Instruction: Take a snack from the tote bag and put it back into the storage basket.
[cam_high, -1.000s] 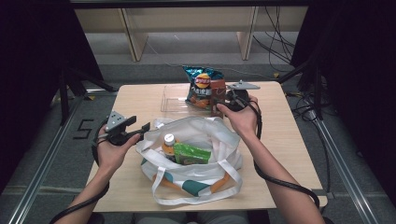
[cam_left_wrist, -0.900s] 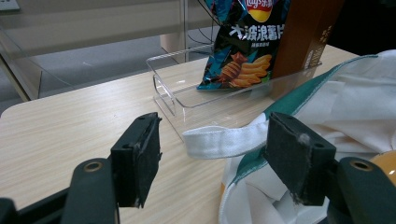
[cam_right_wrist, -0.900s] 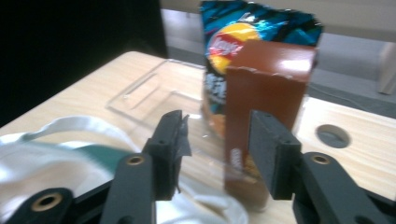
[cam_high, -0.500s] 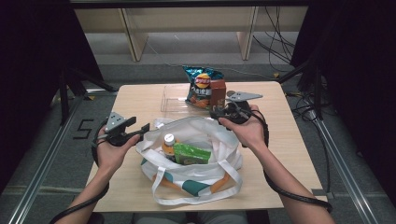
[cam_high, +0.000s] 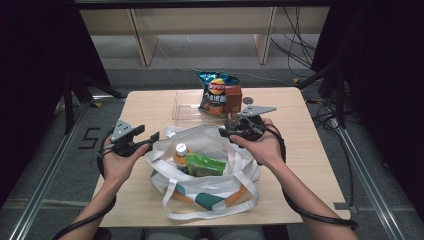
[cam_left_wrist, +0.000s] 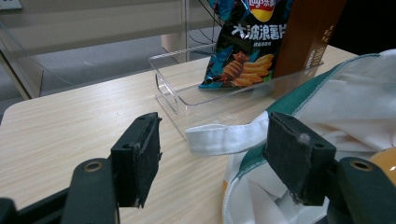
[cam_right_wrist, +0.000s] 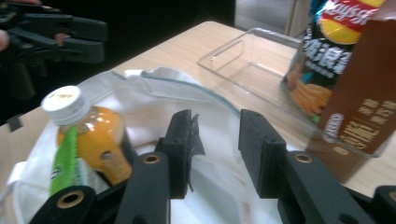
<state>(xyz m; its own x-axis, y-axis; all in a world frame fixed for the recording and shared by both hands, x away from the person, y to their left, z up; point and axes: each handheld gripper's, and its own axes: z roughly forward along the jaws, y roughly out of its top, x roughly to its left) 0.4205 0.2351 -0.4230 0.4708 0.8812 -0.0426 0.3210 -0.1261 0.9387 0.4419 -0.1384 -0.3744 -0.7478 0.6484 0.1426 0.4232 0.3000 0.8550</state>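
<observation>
Unpacking or packing the white tote bag (cam_high: 202, 167), judged mid-way; direction not settled from this moment alone. Right gripper (cam_high: 227, 131) poised over the bag's far rim, jaws part-spread and just been closing then easing wider, nothing pinched between them; white cloth lying just below and beyond the pads. Left gripper (cam_high: 152, 136) held at the bag's left rim, jaws spread wide, a white strap (cam_left_wrist: 226, 139) lying between them but not pressed. Inside the bag, below and left of the right gripper: orange juice bottle (cam_right_wrist: 88, 135) with white cap, upright, touching a green packet (cam_high: 206, 165) beside it. Beyond the right gripper, clear plastic tray (cam_left_wrist: 187, 93) on the tabletop (cam_high: 310, 165), holding a chip bag (cam_high: 215, 92) and a brown carton (cam_high: 233, 98), both upright, side by side. Next move likely: closing the left gripper on the strap to hold the mouth open, then lowering the right gripper toward the bottle, jaws widened to clear the cap.
</observation>
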